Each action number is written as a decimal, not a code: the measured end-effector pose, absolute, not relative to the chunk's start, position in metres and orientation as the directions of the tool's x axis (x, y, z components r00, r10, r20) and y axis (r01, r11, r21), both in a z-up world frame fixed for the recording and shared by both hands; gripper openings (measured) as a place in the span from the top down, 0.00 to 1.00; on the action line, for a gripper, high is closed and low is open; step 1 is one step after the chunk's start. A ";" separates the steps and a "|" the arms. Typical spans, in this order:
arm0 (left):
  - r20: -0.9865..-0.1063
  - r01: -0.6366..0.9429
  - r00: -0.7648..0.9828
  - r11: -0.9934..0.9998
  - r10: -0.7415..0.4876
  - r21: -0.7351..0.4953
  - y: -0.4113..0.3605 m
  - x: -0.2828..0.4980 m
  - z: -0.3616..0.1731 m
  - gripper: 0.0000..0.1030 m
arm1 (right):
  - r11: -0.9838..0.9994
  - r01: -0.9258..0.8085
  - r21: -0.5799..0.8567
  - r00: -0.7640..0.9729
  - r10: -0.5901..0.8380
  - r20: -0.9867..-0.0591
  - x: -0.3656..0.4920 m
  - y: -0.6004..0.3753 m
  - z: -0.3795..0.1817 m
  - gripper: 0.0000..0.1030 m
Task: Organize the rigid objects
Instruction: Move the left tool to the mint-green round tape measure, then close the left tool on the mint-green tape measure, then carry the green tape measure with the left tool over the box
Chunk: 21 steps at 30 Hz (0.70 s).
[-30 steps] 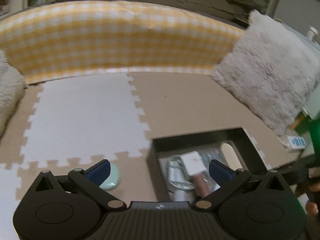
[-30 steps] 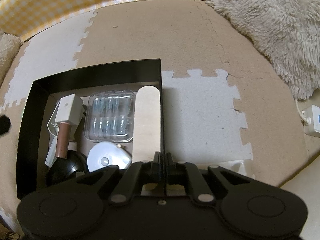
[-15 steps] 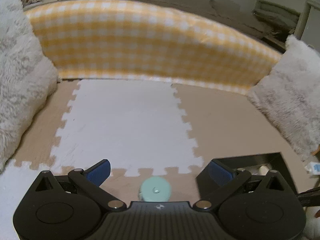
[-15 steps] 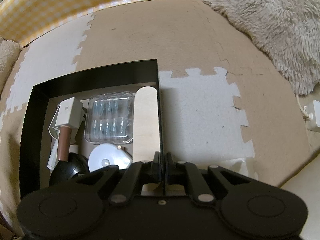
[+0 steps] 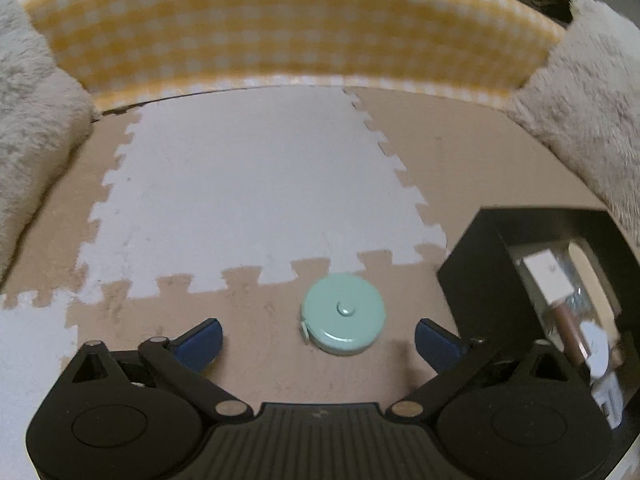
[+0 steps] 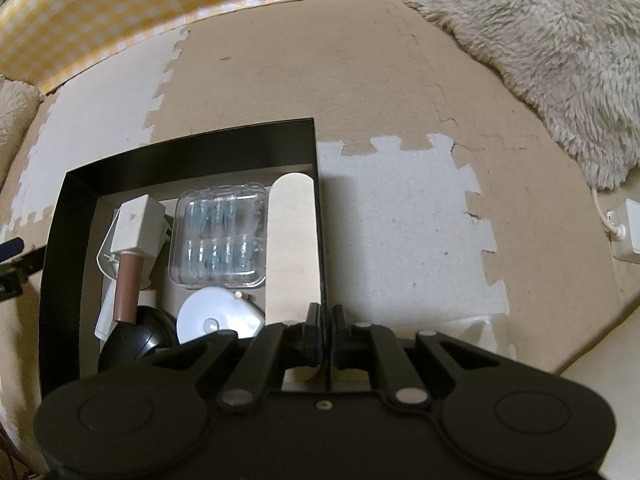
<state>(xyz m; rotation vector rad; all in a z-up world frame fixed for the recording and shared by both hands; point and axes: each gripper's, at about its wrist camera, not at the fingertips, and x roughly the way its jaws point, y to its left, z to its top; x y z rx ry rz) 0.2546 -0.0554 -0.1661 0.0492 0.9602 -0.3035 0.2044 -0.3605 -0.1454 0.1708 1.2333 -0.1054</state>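
Observation:
A round mint-green tape measure [image 5: 343, 314] lies on the foam mat, just ahead of my open left gripper [image 5: 318, 342] and a little right of its middle, touching neither finger. The black box [image 6: 188, 148] stands to its right; it also shows in the left wrist view [image 5: 472, 264]. Inside lie a clear plastic case [image 6: 219, 236], a white cube [image 6: 136, 228], a brown tube [image 6: 127, 286], a black ball [image 6: 132, 344], a white disc [image 6: 218, 318] and a pale wooden strip [image 6: 292, 240]. My right gripper [image 6: 327, 330] is shut on the box's right wall.
A yellow checked cushion wall [image 5: 304, 28] borders the far side of the mat. Fluffy pillows lie at the left [image 5: 32, 120] and right [image 6: 532, 40]. A white power strip [image 6: 626, 232] lies at the right edge.
The left gripper has swung left and then come lower and closer to the tape measure, which now sits larger between its fingers. The right gripper stays shut on the box wall.

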 end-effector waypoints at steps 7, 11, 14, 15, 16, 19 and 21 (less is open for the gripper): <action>-0.799 0.331 0.548 0.941 -0.248 -0.066 -0.064 0.255 -0.173 0.25 | 0.982 0.173 0.076 0.330 0.015 -0.944 0.204 -0.361 -0.145 0.93; -0.784 0.347 0.568 0.937 -0.250 -0.047 -0.067 0.257 -0.174 0.35 | 0.983 0.170 0.074 0.330 0.014 -0.944 0.205 -0.361 -0.145 0.93; -0.776 0.360 0.575 0.932 -0.260 -0.045 -0.069 0.258 -0.175 0.40 | 0.984 0.165 0.067 0.329 0.009 -0.944 0.205 -0.359 -0.145 0.93; -0.774 0.364 0.576 0.930 -0.263 -0.045 -0.070 0.258 -0.175 0.47 | 0.984 0.165 0.066 0.329 0.009 -0.944 0.205 -0.359 -0.145 0.93; -0.772 0.367 0.578 0.929 -0.266 -0.046 -0.070 0.258 -0.174 0.51 | 0.984 0.166 0.067 0.329 0.009 -0.944 0.205 -0.359 -0.145 0.93; -0.775 0.376 0.568 0.925 -0.276 -0.054 -0.073 0.257 -0.173 0.51 | 0.984 0.165 0.068 0.329 0.010 -0.944 0.205 -0.358 -0.145 0.93; -0.777 0.379 0.566 0.924 -0.277 -0.054 -0.074 0.256 -0.172 0.51 | 0.984 0.166 0.068 0.329 0.009 -0.944 0.205 -0.358 -0.145 0.93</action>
